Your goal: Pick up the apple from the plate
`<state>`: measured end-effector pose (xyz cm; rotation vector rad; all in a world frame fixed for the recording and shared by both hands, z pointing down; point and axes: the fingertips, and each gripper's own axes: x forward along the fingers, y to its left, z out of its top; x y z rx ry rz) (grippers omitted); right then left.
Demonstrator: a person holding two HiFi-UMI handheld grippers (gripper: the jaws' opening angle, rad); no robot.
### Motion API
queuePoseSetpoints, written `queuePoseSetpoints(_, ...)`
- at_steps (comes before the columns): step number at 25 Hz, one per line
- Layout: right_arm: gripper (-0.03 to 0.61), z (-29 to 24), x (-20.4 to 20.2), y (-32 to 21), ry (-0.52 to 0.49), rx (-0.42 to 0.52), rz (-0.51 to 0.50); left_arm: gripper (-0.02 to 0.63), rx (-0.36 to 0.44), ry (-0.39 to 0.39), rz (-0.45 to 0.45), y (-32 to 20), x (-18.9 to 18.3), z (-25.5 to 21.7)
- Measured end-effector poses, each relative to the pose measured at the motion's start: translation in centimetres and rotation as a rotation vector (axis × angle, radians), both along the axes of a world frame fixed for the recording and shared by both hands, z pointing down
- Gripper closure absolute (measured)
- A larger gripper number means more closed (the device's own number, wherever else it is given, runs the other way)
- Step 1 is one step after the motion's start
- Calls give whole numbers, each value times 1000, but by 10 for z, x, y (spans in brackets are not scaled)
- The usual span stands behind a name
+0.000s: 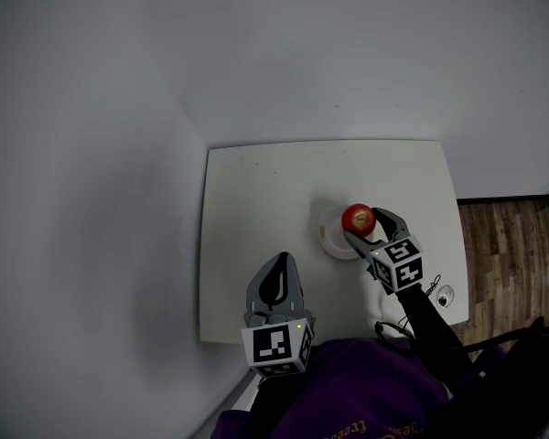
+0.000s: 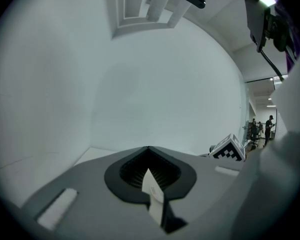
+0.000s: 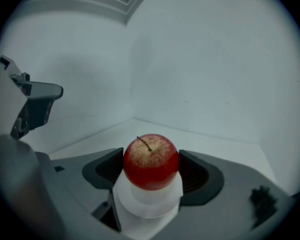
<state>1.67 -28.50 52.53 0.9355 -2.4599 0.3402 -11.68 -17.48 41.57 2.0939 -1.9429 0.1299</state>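
Note:
A red apple (image 1: 356, 216) with a short stem sits over a small white plate (image 1: 333, 237) on the white table (image 1: 256, 199). My right gripper (image 1: 360, 226) reaches in from the near right, with one jaw at each side of the apple. In the right gripper view both dark pads (image 3: 106, 168) press against the apple (image 3: 150, 161), and the plate (image 3: 147, 205) shows just beneath it. I cannot tell whether the apple still rests on the plate. My left gripper (image 1: 279, 262) hovers at the table's near edge, shut and empty, its jaws (image 2: 149, 149) meeting at the tip.
The table stands in a corner between two pale walls (image 1: 91, 154). Wooden floor (image 1: 512, 245) lies to the right, with a small white object (image 1: 446, 295) and a dark cable (image 1: 393, 327) near the table's front right corner. The person's purple sleeve (image 1: 357, 391) fills the bottom.

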Motion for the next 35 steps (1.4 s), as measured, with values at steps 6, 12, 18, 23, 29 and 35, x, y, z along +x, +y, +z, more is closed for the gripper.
queuePoseSetpoints(6, 236, -11, 0, 5, -18, 17, 3, 607, 10, 1, -14, 5, -1, -6)
queuePoseSetpoints(12, 236, -23, 4, 13, -32, 33, 13, 607, 17, -3, -10, 12, 0, -10)
queuePoseSetpoints(18, 236, -32, 9, 20, -84, 20, 45, 607, 26, -1, -2, 14, 3, -13)
queuePoseSetpoints(23, 236, -51, 12, 24, -125, 45, 68, 607, 31, 4, 26, 15, 6, -13)
queuePoseSetpoints(29, 236, -79, 18, 27, -205, 84, 93, 607, 42, 8, 48, 16, 11, -15)
queuePoseSetpoints(35, 236, -106, 24, 35, -240, 141, 86, 607, 56, 2, 60, 20, 18, -22)
